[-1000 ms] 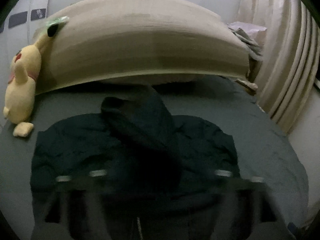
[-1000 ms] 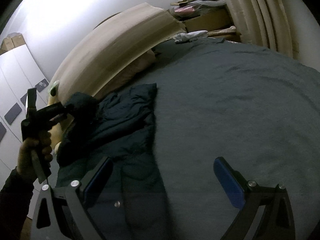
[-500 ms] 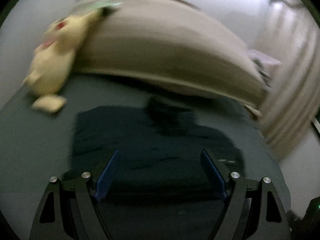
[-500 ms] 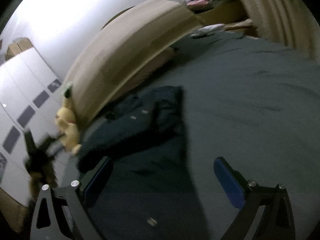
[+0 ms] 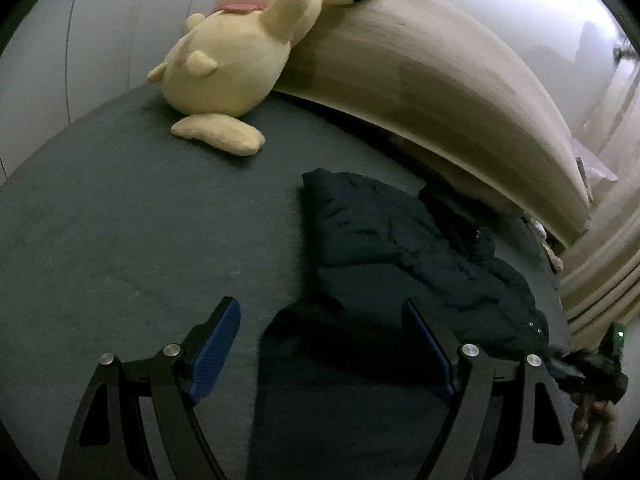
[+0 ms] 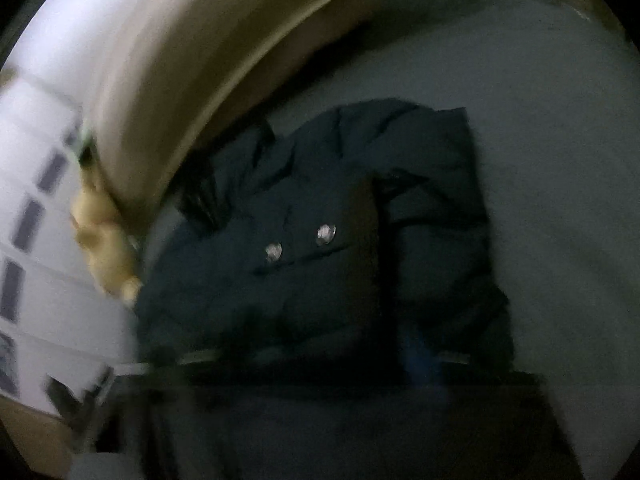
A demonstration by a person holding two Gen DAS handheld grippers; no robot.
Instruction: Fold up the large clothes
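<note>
Just ahead of my left gripper (image 5: 320, 306), and reaching a little to its right, lies the dark navy quilted jacket (image 5: 400, 248). It is spread flat on the grey bedsheet (image 5: 120, 240), and a darker strip of it runs back between my fingers. Those left jaws stand wide with nothing pinched; the cloth only passes under them.

A second ago this gripper looked square down the middle of the jacket. Now the jacket sits off to the right and bare sheet fills the left, so I have swung across to the garment's left edge.

My right gripper (image 6: 328, 360) has changed more. A moment back it hung wide over bare sheet to the right of the jacket. Now it is over the jacket itself, with the two silver snap buttons (image 6: 326, 234) straight ahead, and its jaws are closing. The view is smeared with motion, so I cannot tell whether the pads have caught cloth yet, though dark fabric fills the space in front of them.

I take this as the start of the next fold: the right side is taking hold while the left is placed but not yet gripping.

Further out, the yellow plush toy (image 5: 236, 56) leans against the beige curved headboard (image 5: 440, 80), well clear of the jacket.
</note>
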